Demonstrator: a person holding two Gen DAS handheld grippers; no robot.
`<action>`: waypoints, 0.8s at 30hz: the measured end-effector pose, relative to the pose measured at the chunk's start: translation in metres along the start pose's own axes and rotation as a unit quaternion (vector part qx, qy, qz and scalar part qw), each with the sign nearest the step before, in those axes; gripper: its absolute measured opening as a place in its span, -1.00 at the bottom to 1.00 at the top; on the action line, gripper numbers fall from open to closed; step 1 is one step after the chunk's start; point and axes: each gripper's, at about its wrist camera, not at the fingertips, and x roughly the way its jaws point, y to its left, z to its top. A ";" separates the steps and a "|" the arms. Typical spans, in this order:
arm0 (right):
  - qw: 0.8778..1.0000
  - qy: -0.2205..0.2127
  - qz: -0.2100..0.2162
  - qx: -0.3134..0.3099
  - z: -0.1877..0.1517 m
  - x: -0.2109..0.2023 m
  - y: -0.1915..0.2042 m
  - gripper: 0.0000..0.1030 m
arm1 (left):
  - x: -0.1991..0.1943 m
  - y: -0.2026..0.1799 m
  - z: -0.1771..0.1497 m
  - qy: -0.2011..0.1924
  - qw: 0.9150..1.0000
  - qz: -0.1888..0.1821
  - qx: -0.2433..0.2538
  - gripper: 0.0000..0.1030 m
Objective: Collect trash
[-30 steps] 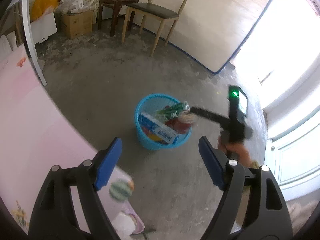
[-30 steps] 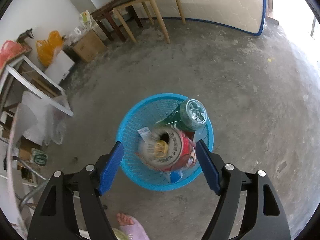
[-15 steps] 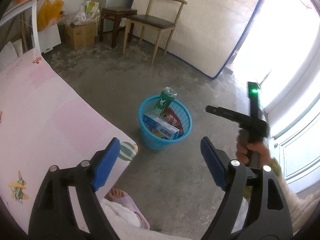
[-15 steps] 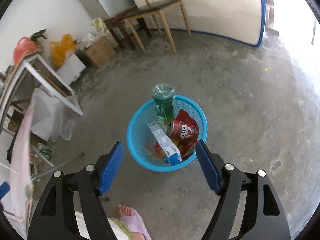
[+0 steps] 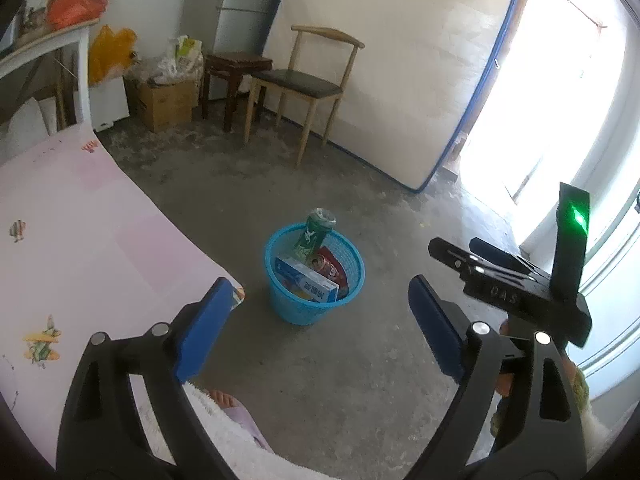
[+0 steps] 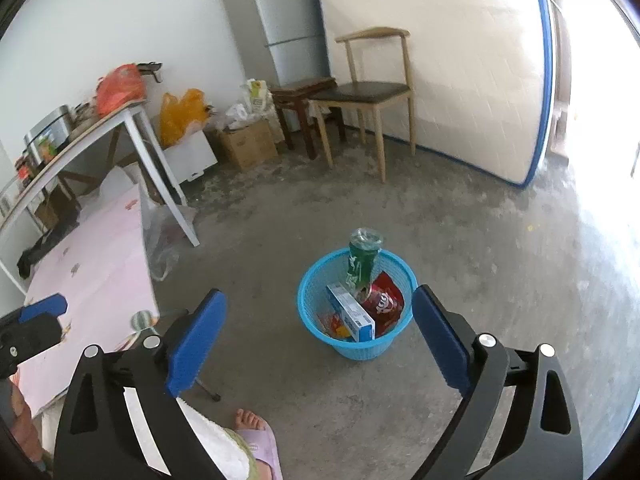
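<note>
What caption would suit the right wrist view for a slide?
Right gripper, its jaws opening and empty, above a blue basket holding a green can, a box and a red packet.

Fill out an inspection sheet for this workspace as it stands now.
Surface: bare grey concrete floor, stained.
Job's things: blue basket on the floor holds a green can leaning above the rim, a red can, a blue-white box and a red wrapper.
Clutter: cardboard box, orange bag, wooden chair, pink sheet.
Grippers: left claw and right claw both empty, jaws opening, apart from the basket.
Cables: nothing seen.
Surroundings: fridge, mattress against the wall, bright doorway.
</note>
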 end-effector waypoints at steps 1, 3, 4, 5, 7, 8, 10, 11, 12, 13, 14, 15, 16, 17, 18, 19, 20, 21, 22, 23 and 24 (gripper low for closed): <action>1.000 -0.002 0.001 -0.004 0.000 -0.004 0.005 0.78 | -0.004 -0.002 0.000 -0.004 1.000 0.003 -0.001 0.68; 1.000 -0.009 0.005 -0.018 0.000 -0.014 0.015 0.82 | -0.011 -0.004 -0.001 -0.014 1.000 0.009 -0.005 0.71; 1.000 -0.011 0.006 -0.024 -0.001 -0.018 0.019 0.83 | -0.015 -0.005 -0.002 -0.018 1.000 0.012 -0.008 0.73; 0.999 -0.013 0.007 -0.029 -0.001 -0.024 0.024 0.84 | -0.017 -0.006 -0.003 -0.020 1.000 0.014 -0.010 0.74; 0.999 -0.023 0.009 -0.042 -0.002 -0.035 0.032 0.87 | -0.019 -0.007 -0.003 -0.020 0.999 0.026 -0.013 0.75; 0.999 -0.025 0.008 -0.047 -0.002 -0.039 0.035 0.87 | -0.020 -0.006 -0.004 -0.020 0.999 0.033 -0.015 0.75; 0.998 -0.029 0.005 -0.060 -0.004 -0.045 0.042 0.87 | -0.023 -0.005 -0.003 -0.023 0.999 0.044 -0.019 0.75; 0.997 -0.030 0.004 -0.066 -0.004 -0.048 0.045 0.87 | -0.025 -0.004 -0.003 -0.026 0.998 0.050 -0.023 0.76; 0.997 -0.031 0.002 -0.070 -0.005 -0.050 0.050 0.87 | -0.029 -0.004 -0.005 -0.029 0.998 0.055 -0.026 0.76; 0.997 -0.031 0.004 -0.072 -0.005 -0.053 0.052 0.87 | -0.031 -0.004 -0.005 -0.031 0.997 0.059 -0.030 0.76; 0.997 -0.032 0.008 -0.073 -0.006 -0.056 0.054 0.87 | -0.035 -0.004 -0.006 -0.035 0.997 0.064 -0.033 0.76; 0.997 -0.033 0.007 -0.073 -0.006 -0.059 0.056 0.87 | -0.038 -0.003 -0.006 -0.038 0.996 0.068 -0.036 0.76; 0.997 -0.034 0.005 -0.074 -0.006 -0.061 0.056 0.87 | -0.041 -0.003 -0.007 -0.041 0.996 0.071 -0.038 0.77; 0.997 -0.037 0.005 -0.075 -0.007 -0.064 0.057 0.87 | -0.044 -0.003 -0.008 -0.043 0.995 0.075 -0.040 0.77; 0.996 -0.039 0.006 -0.076 -0.008 -0.067 0.059 0.87 | -0.047 -0.003 -0.009 -0.044 0.995 0.078 -0.041 0.77; 0.996 -0.040 0.005 -0.077 -0.007 -0.069 0.060 0.87 | -0.050 -0.002 -0.010 -0.046 0.995 0.083 -0.043 0.77; 0.996 -0.040 0.004 -0.077 -0.008 -0.071 0.062 0.87 | -0.054 -0.002 -0.011 -0.047 0.994 0.085 -0.044 0.77; 0.996 -0.040 0.005 -0.078 -0.009 -0.073 0.065 0.87 | -0.058 -0.001 -0.012 -0.050 0.994 0.088 -0.046 0.77; 0.996 -0.039 0.007 -0.079 -0.010 -0.075 0.066 0.87 | -0.060 -0.002 -0.013 -0.052 0.993 0.090 -0.048 0.78; 0.996 -0.040 0.008 -0.082 -0.010 -0.078 0.069 0.87 | -0.064 -0.002 -0.015 -0.054 0.993 0.092 -0.051 0.78; 0.996 -0.041 0.006 -0.084 -0.011 -0.080 0.071 0.87 | -0.067 -0.002 -0.017 -0.056 0.993 0.092 -0.054 0.78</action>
